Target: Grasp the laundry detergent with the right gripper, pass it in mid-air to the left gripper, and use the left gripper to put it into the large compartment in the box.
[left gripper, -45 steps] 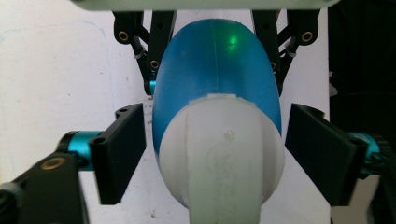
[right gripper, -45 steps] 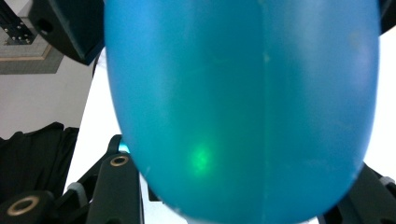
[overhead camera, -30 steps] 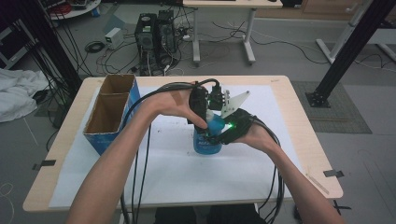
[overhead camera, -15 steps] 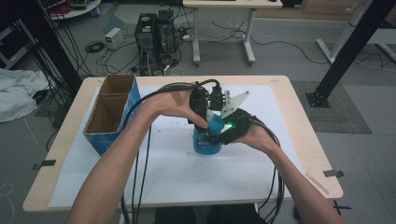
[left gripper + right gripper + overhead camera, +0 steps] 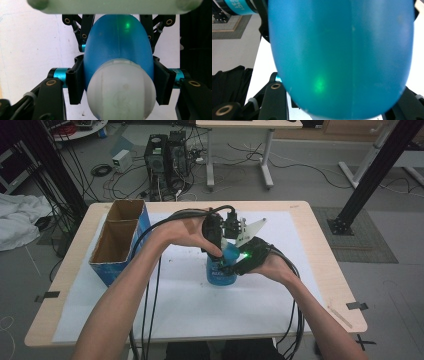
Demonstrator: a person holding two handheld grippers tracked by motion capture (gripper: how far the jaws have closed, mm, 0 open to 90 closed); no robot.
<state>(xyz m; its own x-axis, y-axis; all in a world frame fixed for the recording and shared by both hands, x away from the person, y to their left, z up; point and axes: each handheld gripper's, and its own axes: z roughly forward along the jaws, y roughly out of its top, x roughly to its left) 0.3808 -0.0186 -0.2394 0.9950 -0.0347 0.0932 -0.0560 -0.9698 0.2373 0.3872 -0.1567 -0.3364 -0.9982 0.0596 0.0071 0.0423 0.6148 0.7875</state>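
Looking down from the high view: blue bottle [image 5: 221, 270] upright near the middle of the white-covered tabletop [image 5: 310, 275], both hands meeting over it. Left claw [image 5: 220, 251] reaching in from the left at the bottle's top, black body wrapped by the left hand [image 5: 192, 232]. Right claw [image 5: 231, 266] coming from the right against the bottle's upper side, gripped by the right hand [image 5: 272, 267], a green light glowing on its body. Open cardboard box [image 5: 117, 240] with blue sides standing well apart at the left of the tabletop. Cables trailing from both claws back toward the near edge.

Seen in the left gripper view: bottle [image 5: 117, 57] lying between the two black jaws, white cap [image 5: 121, 90] nearest the camera, blue body stretching away. Jaw pads pressed against both sides just behind the cap, so left claw [image 5: 117, 80] closed on the bottle. Green spot on the blue plastic.

Seen in the right gripper view: bottle [image 5: 342, 57] very close, blurred blue, green spot low on it. Jaw linkages at the lower corners only; right claw's grip cannot be told.
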